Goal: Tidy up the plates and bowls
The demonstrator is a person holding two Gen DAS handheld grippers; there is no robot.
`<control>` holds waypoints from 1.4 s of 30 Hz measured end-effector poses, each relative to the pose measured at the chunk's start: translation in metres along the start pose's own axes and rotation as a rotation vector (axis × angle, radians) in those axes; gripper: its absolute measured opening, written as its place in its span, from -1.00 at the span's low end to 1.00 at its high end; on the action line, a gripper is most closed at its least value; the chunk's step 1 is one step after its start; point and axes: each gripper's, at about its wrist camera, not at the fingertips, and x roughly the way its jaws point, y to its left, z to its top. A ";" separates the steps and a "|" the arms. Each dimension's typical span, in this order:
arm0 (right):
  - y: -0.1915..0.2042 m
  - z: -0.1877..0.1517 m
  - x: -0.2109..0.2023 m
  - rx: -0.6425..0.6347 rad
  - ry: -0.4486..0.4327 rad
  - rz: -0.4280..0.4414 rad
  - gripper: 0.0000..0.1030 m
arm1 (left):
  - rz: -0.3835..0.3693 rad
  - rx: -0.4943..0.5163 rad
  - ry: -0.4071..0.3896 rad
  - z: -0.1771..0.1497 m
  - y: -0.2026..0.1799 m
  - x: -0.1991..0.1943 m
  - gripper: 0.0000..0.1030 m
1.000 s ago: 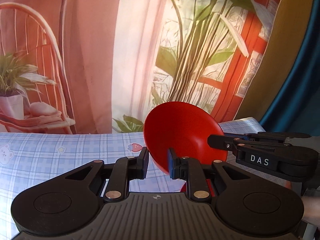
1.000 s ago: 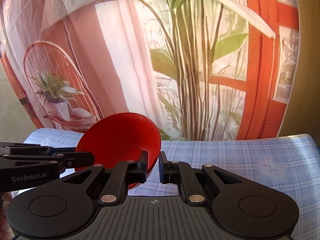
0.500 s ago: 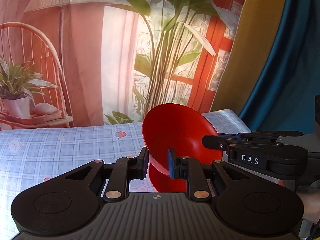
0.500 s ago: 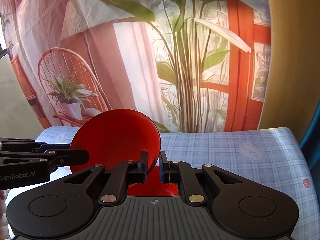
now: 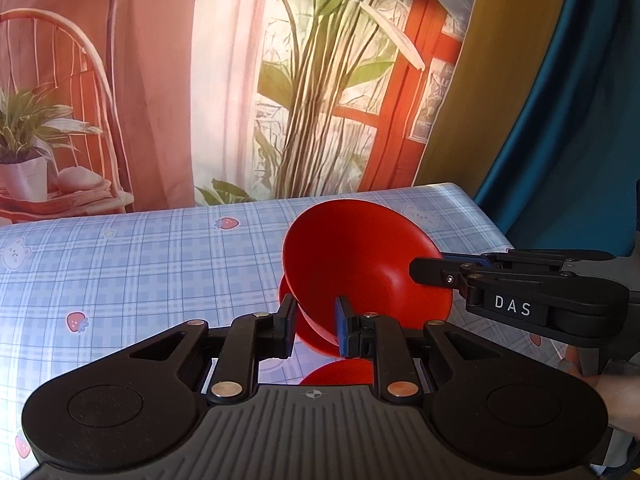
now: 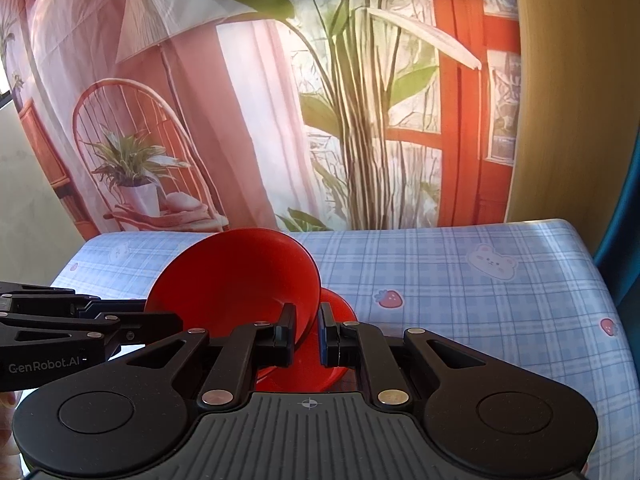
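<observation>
left gripper (image 5: 314, 326) clamped on rim of red bowl (image 5: 360, 264) | bowl tilted above red plate (image 6: 320, 376) on checked tablecloth (image 6: 480, 280), likely to stack it | right gripper (image 6: 307, 334) clamped on opposite rim for balance

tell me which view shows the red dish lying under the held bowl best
The right wrist view: the lower red dish shows its rim and inside below the tilted red bowl. The left wrist view shows only slivers.
</observation>
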 end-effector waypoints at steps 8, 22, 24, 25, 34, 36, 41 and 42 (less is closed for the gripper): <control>-0.005 -0.009 0.016 0.006 0.041 -0.001 -0.80 | -0.007 -0.009 0.044 -0.005 0.004 0.019 -0.58; -0.018 -0.012 0.035 0.011 0.054 -0.054 -0.70 | -0.015 0.007 0.069 0.000 0.000 0.044 -0.43; -0.019 -0.015 0.037 0.008 0.060 -0.068 -0.52 | -0.003 0.005 0.086 -0.001 0.003 0.046 -0.26; -0.020 -0.017 0.036 0.011 0.063 -0.068 -0.51 | -0.006 0.004 0.087 -0.002 0.005 0.044 -0.26; -0.016 -0.036 0.014 0.010 0.074 -0.039 -0.51 | -0.054 0.025 0.141 -0.023 0.014 0.022 -0.26; -0.012 -0.043 0.006 0.015 0.071 -0.031 -0.51 | -0.079 0.015 0.160 -0.031 0.016 0.018 -0.26; -0.003 -0.069 -0.006 0.048 0.088 -0.015 -0.51 | -0.084 -0.019 0.202 -0.047 0.025 0.015 -0.26; -0.001 -0.074 -0.007 0.053 0.096 -0.013 -0.51 | -0.087 -0.025 0.208 -0.049 0.026 0.015 -0.26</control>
